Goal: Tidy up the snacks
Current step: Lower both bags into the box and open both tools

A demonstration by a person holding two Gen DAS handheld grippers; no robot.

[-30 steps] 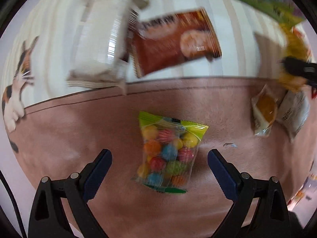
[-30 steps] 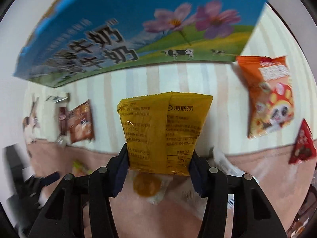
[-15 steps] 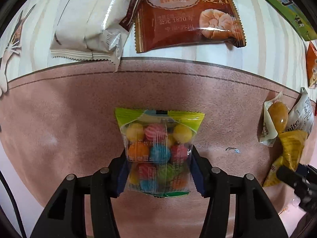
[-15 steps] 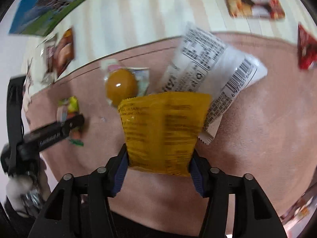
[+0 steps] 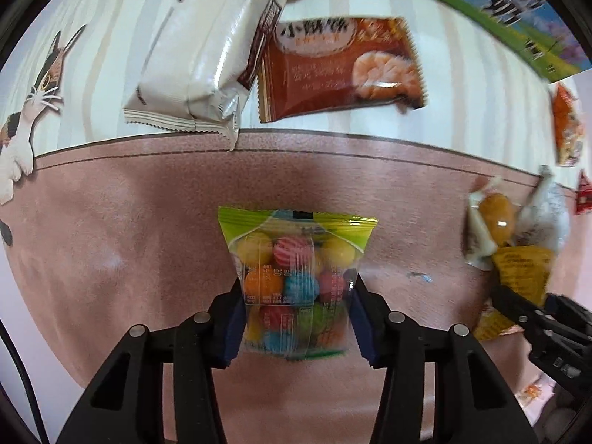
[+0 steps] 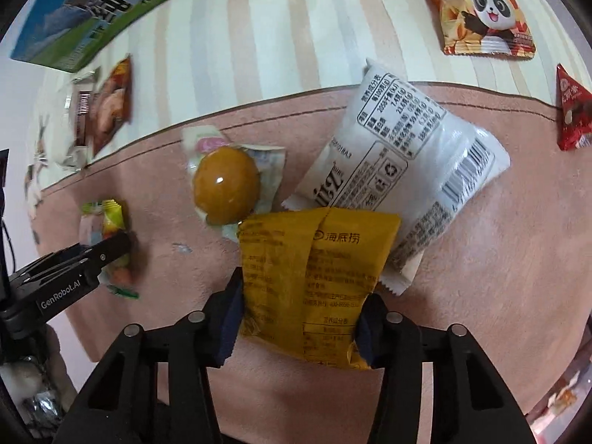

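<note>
Candy bag (image 5: 296, 281) left of egg pack (image 6: 227, 190); white packet (image 6: 403, 159) right.

A pink felt mat (image 5: 129, 222) covers the near surface. Beyond its stitched far edge lies a cream striped cloth (image 6: 296, 37). A printed cat figure (image 5: 33, 100) sits at the far left edge of that cloth.

Your left gripper (image 5: 296, 296), low in the frame centre, has just been closing on the candy bag (image 5: 294, 277), while your right gripper (image 6: 301, 314) has just been closing on the yellow packet (image 6: 314, 277).
</note>
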